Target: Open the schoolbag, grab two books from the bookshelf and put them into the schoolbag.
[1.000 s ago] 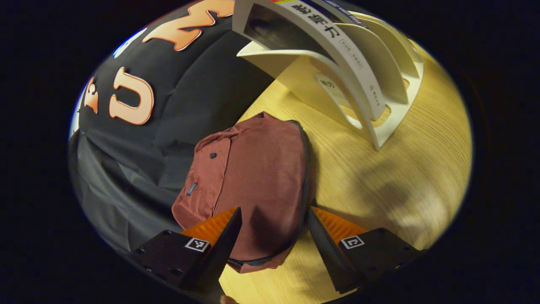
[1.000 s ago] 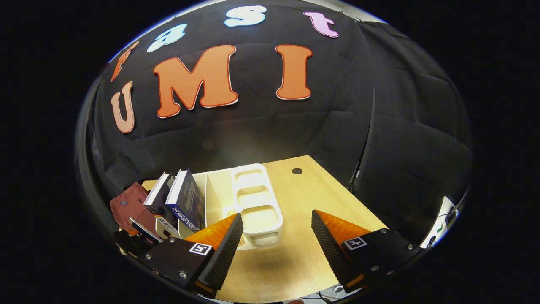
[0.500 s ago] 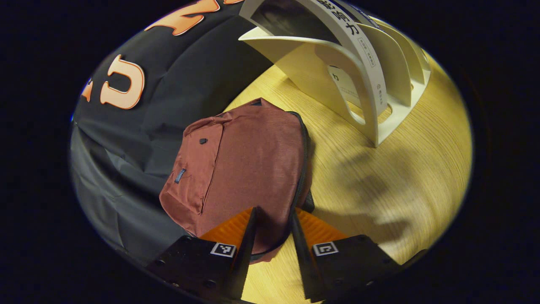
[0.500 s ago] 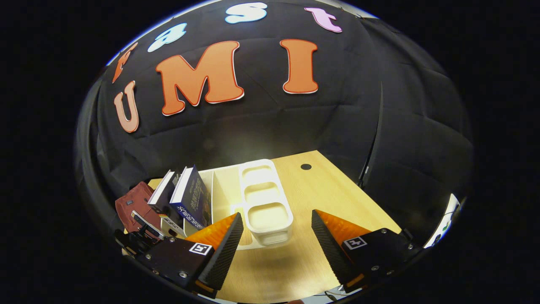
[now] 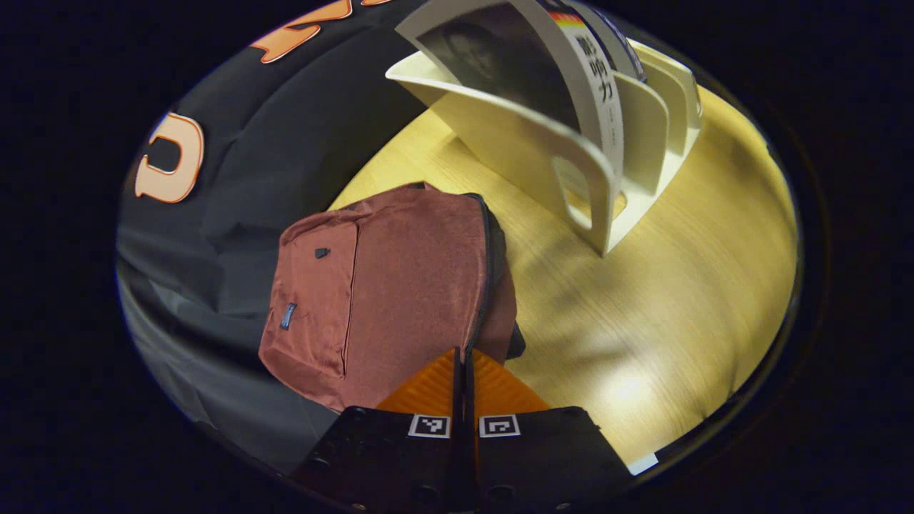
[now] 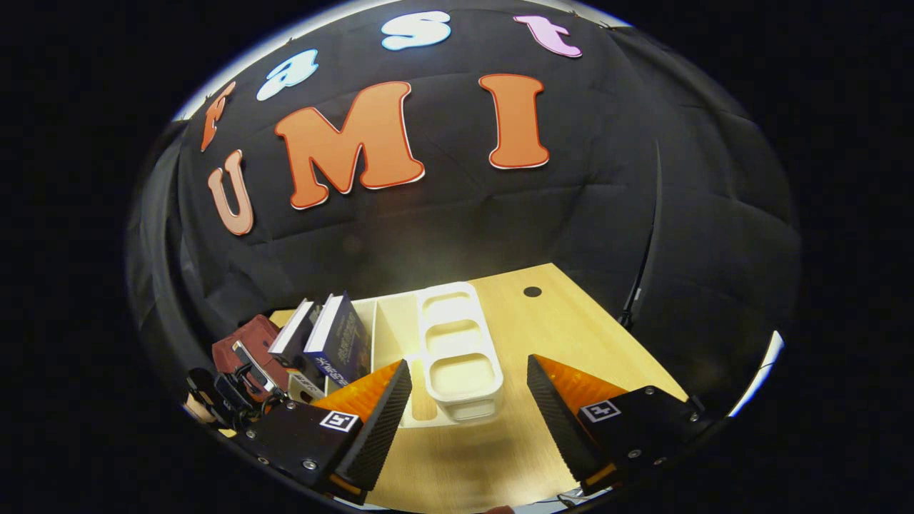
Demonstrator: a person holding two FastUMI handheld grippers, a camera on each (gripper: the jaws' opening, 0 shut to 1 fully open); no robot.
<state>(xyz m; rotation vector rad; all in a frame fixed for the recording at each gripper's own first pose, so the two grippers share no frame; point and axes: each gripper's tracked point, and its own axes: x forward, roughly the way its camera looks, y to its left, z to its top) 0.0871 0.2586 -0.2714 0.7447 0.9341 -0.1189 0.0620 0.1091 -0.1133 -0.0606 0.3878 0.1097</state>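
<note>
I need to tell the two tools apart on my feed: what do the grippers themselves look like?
Both look alike. The left gripper and the right gripper each have two wedge-shaped fingers, orange on the outer faces, with black ribbed pads inside. Each finger sits on a black block with screws and a small square black-and-white marker.

Open table (image 5: 664, 300) surface lies on the near side of the bookshelf (image 5: 532, 153), bare and unobstructed up to the table edge. The schoolbag (image 5: 400, 278) lies flat at the table's edge against the booth wall; a narrow strip of wood separates it from the bookshelf's end wall. In the right gripper view, the table (image 6: 571, 335) beyond the bookshelf (image 6: 457, 357) is bare as far as the black cloth. The books (image 6: 335, 343) lean in the slots at the schoolbag end of the bookshelf; the remaining compartments stand open from above. The left gripper (image 6: 235, 385) occupies the space over the schoolbag (image 6: 246, 350), just beside the books.
</note>
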